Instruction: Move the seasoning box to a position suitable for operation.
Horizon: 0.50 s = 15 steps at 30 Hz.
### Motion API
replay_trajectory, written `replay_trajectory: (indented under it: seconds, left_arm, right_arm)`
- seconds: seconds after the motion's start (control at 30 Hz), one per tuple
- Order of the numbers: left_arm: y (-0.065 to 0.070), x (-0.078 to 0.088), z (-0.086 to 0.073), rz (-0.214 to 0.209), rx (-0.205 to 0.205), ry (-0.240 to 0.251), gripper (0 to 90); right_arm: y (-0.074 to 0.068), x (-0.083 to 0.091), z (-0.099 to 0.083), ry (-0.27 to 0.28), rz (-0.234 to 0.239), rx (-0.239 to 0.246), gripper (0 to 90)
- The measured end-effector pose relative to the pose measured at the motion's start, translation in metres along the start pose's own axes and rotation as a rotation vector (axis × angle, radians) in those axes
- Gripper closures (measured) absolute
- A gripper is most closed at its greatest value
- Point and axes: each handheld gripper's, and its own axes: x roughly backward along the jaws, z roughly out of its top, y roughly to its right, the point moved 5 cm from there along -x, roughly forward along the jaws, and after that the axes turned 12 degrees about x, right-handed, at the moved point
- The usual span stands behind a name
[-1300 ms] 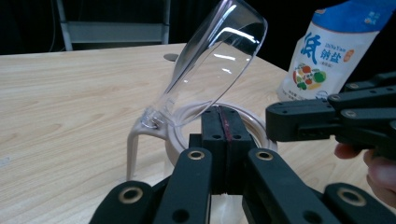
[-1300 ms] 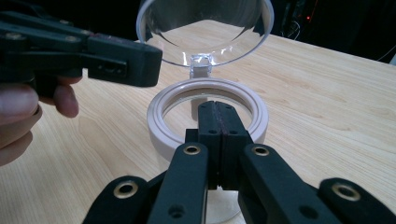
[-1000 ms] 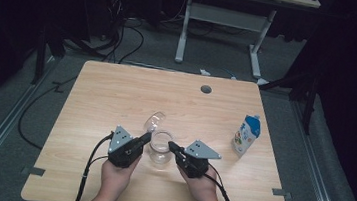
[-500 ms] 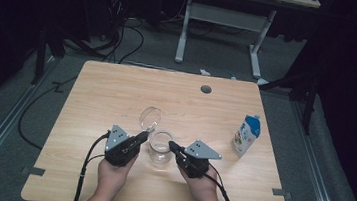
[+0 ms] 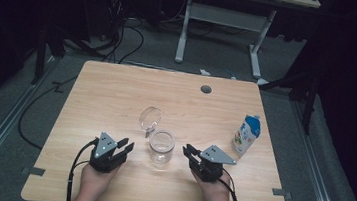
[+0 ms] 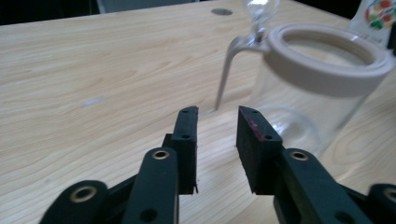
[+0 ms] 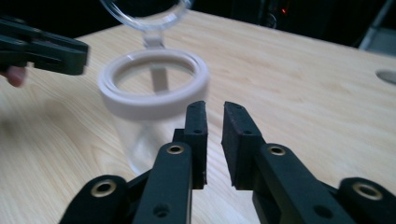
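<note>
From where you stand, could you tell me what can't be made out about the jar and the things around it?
- Carton: print too small in the high view; cut off by the edge in the left gripper view.
- Jar: clear glass, so any contents can't be judged; lid cut off at the top of the right gripper view.
- Left gripper: blurred there.

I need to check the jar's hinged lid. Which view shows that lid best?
The high view: the lid stands open behind the glass jar, its whole ring visible. The right gripper view cuts the lid off at the top edge; the left gripper view catches just its hinge end, blurred.
</note>
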Motion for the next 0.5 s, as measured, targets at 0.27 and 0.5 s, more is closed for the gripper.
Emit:
replay_trajectory:
  seconds: [0.27, 0.5]
  left_arm:
    - [-0.019, 0.003, -0.011, -0.025, 0.051, -0.027, 56.5]
    - [-0.028, 0.008, -0.02, -0.03, 0.079, -0.044, 55.4]
  right_arm:
    - [0.024, 0.014, -0.026, -0.048, -0.083, -0.048, 69.9]
    - [0.048, 0.036, -0.048, -0.072, -0.176, -0.123, 63.1]
